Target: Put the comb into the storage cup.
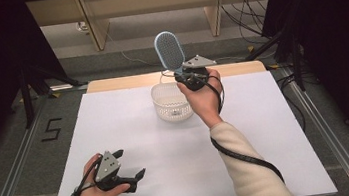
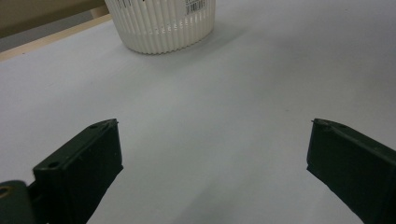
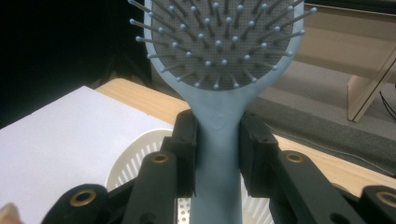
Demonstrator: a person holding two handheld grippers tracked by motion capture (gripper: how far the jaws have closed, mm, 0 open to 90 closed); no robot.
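Left gripper (image 1: 139,174) jaws agape; right gripper (image 3: 217,149) jaws around bristly blue hairbrush (image 3: 219,70) above ribbed white basket (image 1: 170,101).

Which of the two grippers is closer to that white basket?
Right. The right gripper holds the hairbrush just above the white basket's rim; the left gripper rests open near the table's front edge.

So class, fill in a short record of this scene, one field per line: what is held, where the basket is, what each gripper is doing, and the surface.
held: blue hairbrush, clamped by its handle, head up
holder: right gripper, jaws shut on the handle, raised above the basket
basket: white slatted basket, upright near the table's far edge; nothing seen inside it
left gripper: jaws open, nothing between them, low over the near left of the table
surface: white table
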